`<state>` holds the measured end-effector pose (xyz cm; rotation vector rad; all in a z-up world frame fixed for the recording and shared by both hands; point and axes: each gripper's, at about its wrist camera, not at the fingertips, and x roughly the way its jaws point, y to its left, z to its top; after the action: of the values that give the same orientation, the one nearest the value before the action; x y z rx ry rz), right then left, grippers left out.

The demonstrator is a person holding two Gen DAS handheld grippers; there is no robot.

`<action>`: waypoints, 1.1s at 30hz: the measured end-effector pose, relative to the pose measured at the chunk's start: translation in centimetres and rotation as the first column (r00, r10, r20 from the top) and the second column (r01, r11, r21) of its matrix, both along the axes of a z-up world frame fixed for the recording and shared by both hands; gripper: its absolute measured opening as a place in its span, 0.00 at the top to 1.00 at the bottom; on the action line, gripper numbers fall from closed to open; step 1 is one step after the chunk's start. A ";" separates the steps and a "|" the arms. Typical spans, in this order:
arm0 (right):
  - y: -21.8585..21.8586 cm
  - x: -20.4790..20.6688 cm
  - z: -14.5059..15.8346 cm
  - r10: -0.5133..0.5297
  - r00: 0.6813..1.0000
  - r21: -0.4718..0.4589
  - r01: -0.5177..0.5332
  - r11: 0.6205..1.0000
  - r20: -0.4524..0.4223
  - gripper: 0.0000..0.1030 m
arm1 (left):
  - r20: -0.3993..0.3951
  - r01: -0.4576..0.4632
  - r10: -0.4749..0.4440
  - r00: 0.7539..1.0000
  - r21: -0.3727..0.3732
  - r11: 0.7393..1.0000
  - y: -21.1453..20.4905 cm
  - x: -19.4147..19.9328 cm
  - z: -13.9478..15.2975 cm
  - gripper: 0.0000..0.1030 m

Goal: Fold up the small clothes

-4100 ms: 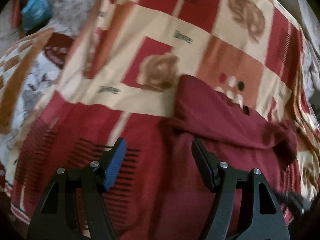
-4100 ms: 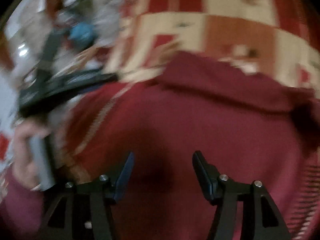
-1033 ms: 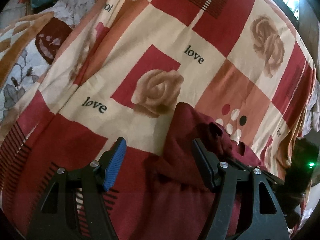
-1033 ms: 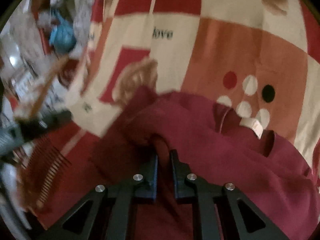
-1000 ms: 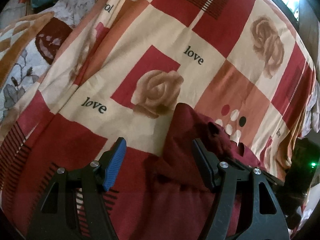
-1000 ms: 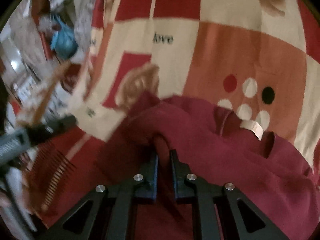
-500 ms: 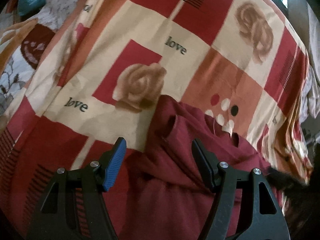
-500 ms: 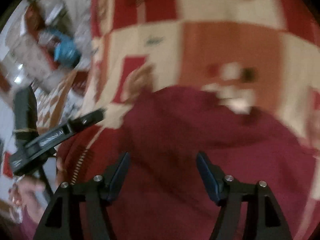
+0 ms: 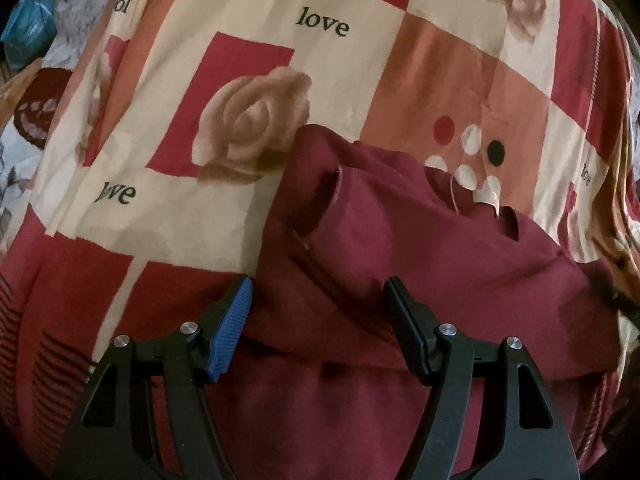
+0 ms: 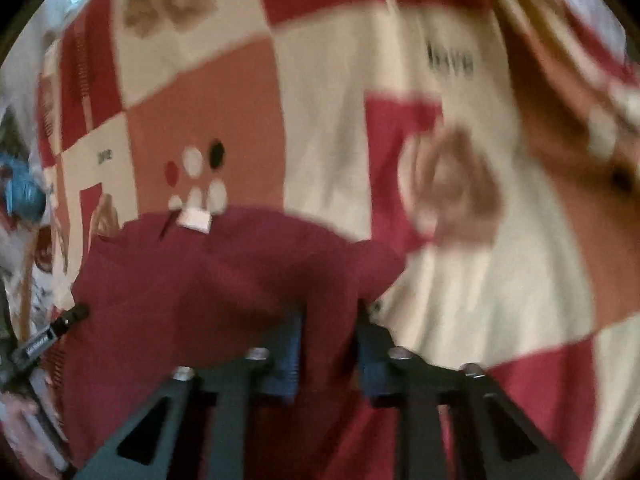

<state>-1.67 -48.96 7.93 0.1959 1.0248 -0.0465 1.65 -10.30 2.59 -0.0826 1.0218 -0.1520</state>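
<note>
In the left wrist view, the left claw [image 9: 318, 312] stands released, its fingers wide apart just above the crumpled dark maroon cotton garment [image 9: 400, 248], which lies on the red, cream and orange patchwork bedsheet [image 9: 248, 12] printed with roses. In the blurred right wrist view, the right claw [image 10: 329, 322] has just been closing, with a fold of the garment's near right edge between its narrowed fingers; whether they pinch it I cannot tell. A white label [image 10: 195, 219] shows at the garment's far edge.

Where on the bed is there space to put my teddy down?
The patterned bedsheet is bare beyond the maroon garment: around the printed rose and the dots. Near the cameras it's crowded: the garment lies there, with the left gripper and right gripper over it.
</note>
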 end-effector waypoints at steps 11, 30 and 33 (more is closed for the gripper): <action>-1.2 -2.4 1.5 0.007 0.999 0.094 -0.003 0.996 -0.043 0.97 | 0.005 -0.009 0.009 1.000 0.026 1.000 -0.1 -0.1 -0.4 0.34; 7.2 -3.0 2.0 0.186 0.981 -0.014 -0.187 0.982 -0.050 0.39 | 0.009 -0.002 0.002 1.000 0.040 0.999 -0.2 -0.3 -0.6 0.34; 6.9 -2.6 0.1 0.147 0.985 0.011 -0.146 0.989 -0.089 0.39 | 0.007 0.000 0.000 1.000 0.040 0.999 -0.1 -0.3 -0.6 0.34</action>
<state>-4.30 -42.09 8.05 0.1227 1.1266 0.0814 1.40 -10.42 2.02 -0.0456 1.0173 -0.1317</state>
